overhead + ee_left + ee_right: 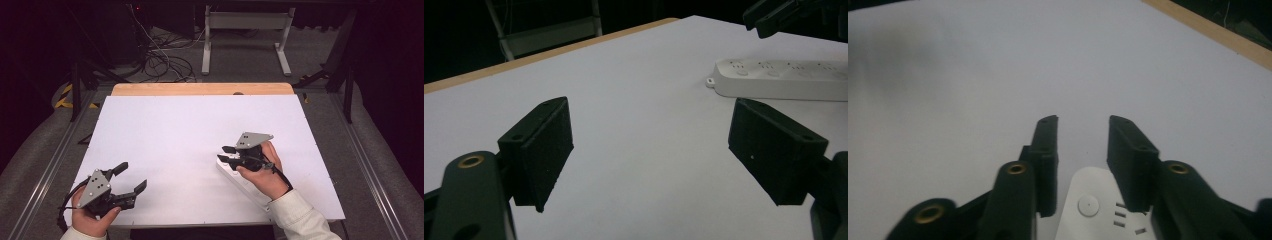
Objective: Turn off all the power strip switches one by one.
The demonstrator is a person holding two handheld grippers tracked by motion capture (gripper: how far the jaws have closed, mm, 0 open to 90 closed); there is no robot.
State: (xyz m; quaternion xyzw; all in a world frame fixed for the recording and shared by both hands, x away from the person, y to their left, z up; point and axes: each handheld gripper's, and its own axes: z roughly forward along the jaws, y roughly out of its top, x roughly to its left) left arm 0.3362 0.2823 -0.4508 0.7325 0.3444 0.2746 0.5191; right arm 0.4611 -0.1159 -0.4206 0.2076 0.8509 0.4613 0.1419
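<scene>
High view showed the right gripper (229,153) poised over the far end of the long white plastic power strip (250,186), which lay flat on the white-topped table (165,135). The right gripper's fingers (1133,150) stood partly apart, with the strip's rounded end and its round button below the gap and nothing clamped between them. The step in hand was judged to be work on that end of the strip, a press on the button or a grip on the casing; which of the two could not be told.

The left gripper (131,177) hung well to the left of the power strip, near the table's front edge, its fingers (541,150) wide apart and empty.

The next move was judged to call for a straight descent onto the strip's end, fingers square to the casing. For a grip, they would have to span the casing's width.

The power strip ran from mid-table toward the front edge, where the sleeve (300,220) covered its near end. Bare table surface lay left of and beyond the strip, which gave ample room. The narrowest margin lay on the strip's near side, at the front edge. A strip of bare wood (200,89) marked the far edge.
</scene>
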